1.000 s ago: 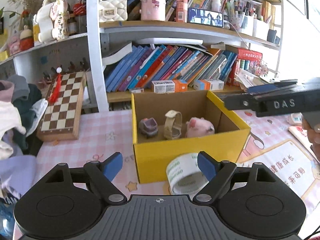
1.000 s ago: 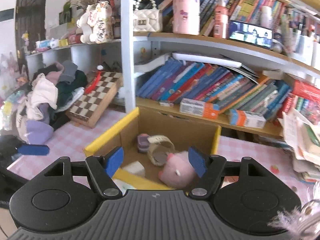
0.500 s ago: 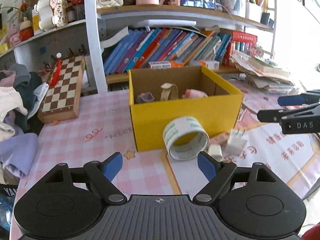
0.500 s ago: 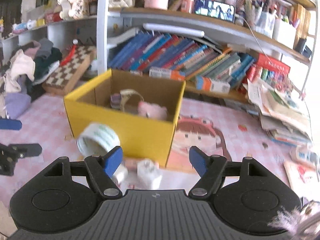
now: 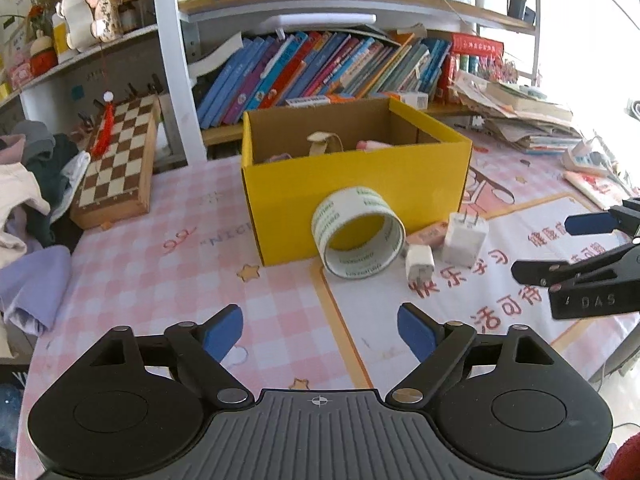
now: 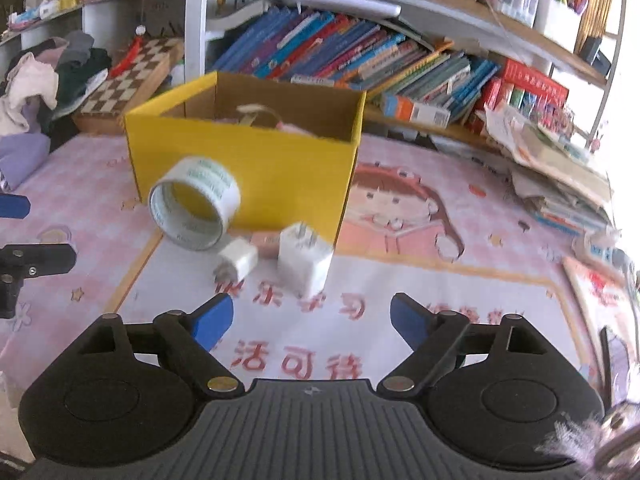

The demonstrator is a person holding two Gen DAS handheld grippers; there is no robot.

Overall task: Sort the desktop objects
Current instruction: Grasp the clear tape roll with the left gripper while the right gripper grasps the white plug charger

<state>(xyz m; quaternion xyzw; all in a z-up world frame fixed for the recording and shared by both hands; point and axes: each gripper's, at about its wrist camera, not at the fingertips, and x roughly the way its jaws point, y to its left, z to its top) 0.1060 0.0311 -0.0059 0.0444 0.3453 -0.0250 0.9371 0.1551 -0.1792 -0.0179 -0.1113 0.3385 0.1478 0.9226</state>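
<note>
both grippers have pulled back and down from the yellow box (image 5: 356,196); next pickup is pending. left gripper (image 5: 320,330) and right gripper (image 6: 310,318) are opening, empty, pitched down at the table. tape roll (image 5: 358,236) leans on the box front; large charger (image 6: 306,262) at its 4 o'clock.

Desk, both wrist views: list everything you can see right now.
box: one, yellow, mid-desk, holds a strap and pink things
tape roll: one, white, leaning on the box front
chargers: two, white, right of the tape
eraser: one, pink, behind the chargers
chessboard: one, brown, far left
clothes: pile, left edge
books: row, shelf behind
left gripper: jaws opening, nothing between
right gripper: jaws opening, nothing between
</note>
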